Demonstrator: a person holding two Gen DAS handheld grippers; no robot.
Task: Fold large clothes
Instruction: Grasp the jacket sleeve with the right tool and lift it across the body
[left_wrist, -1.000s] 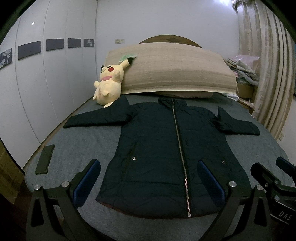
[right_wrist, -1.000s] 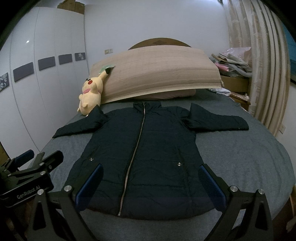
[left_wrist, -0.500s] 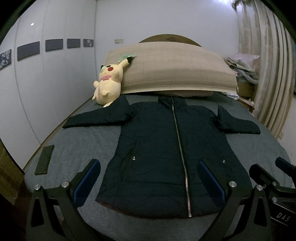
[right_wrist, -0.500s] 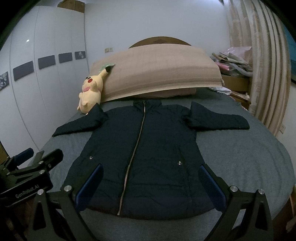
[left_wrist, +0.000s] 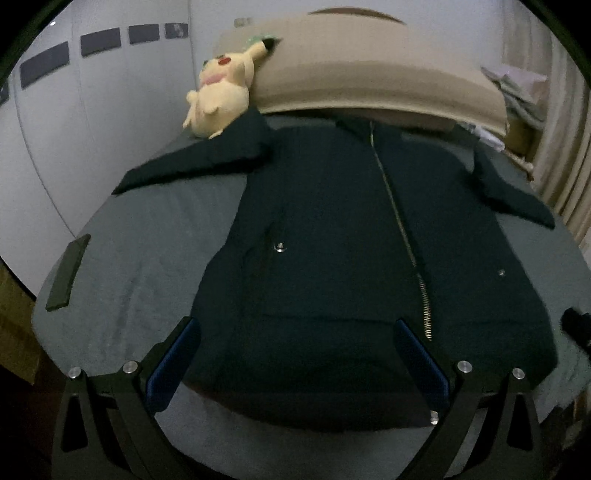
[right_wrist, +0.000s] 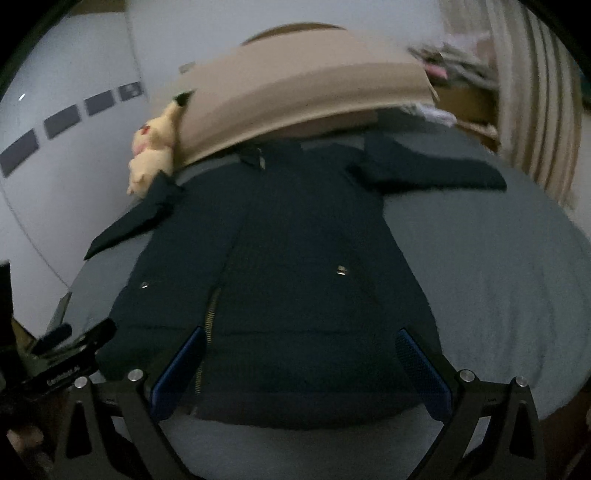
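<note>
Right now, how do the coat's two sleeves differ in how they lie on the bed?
The left sleeve runs out long toward the white wall, and its shoulder end lies close beside the yellow plush toy. The right sleeve points toward the curtain, with no toy near it. In the left view it looks shorter, though that may be the lens. Both lie flat, spread away from the coat, unfolded.

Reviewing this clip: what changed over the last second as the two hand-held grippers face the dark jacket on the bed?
Both hand-held grippers, left and right, moved forward and down toward the hem of the dark zip-up padded jacket, which now fills more of each blurred view. Nothing was grasped; both are open. The jacket stays spread flat with sleeves out on the grey bed; the yellow plush toy is unmoved.
</note>
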